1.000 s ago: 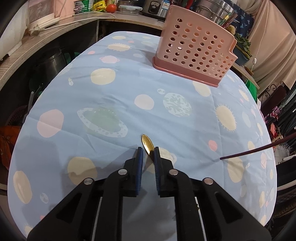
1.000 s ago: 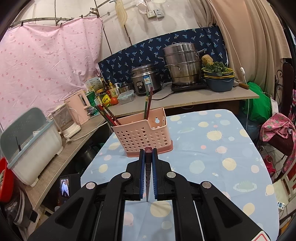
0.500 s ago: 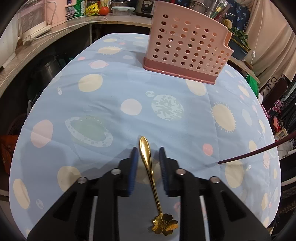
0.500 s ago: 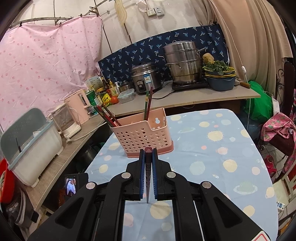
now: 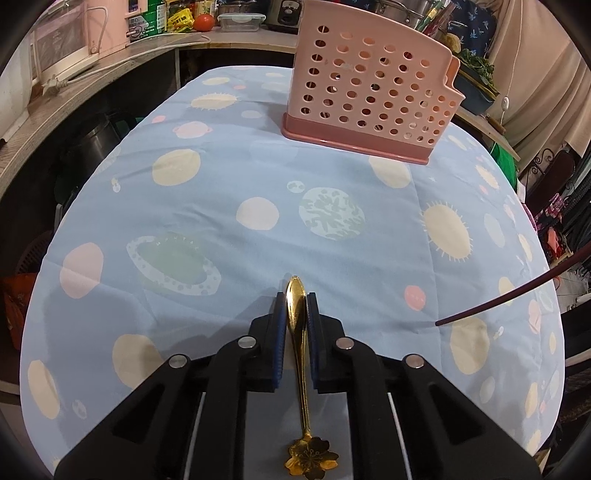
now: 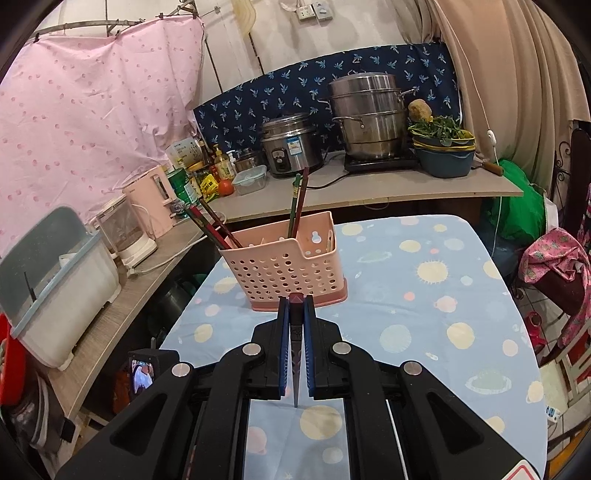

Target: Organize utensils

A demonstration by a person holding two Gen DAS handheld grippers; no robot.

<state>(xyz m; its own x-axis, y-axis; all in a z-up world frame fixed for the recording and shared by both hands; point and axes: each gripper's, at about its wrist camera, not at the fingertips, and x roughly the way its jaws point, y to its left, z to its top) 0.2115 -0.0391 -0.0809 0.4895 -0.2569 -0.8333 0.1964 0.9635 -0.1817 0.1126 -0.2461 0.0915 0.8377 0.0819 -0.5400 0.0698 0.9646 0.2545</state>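
The gold metal spoon with a flower-shaped handle end [image 5: 300,354] lies on the blue planet-print counter [image 5: 229,177], well short of the pink perforated plastic utensil basket [image 5: 369,92]; the left gripper [image 5: 296,314] jaws have just been closing and now pinch its bowl end; the right gripper [image 6: 296,317] jaws are clamped on a dark red chopstick [image 6: 296,343], nearer the basket.

Legible text: none; printing is showing on the green canister [image 5: 152,23] and the steel rice cooker's label [image 6: 294,147], too small to read.

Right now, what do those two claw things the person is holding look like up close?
Both the left gripper and the right gripper are matt black plastic, with angular linkage arms, round silver pivot pins and blue ribbed pads lining each finger. No sleeves or cables show.
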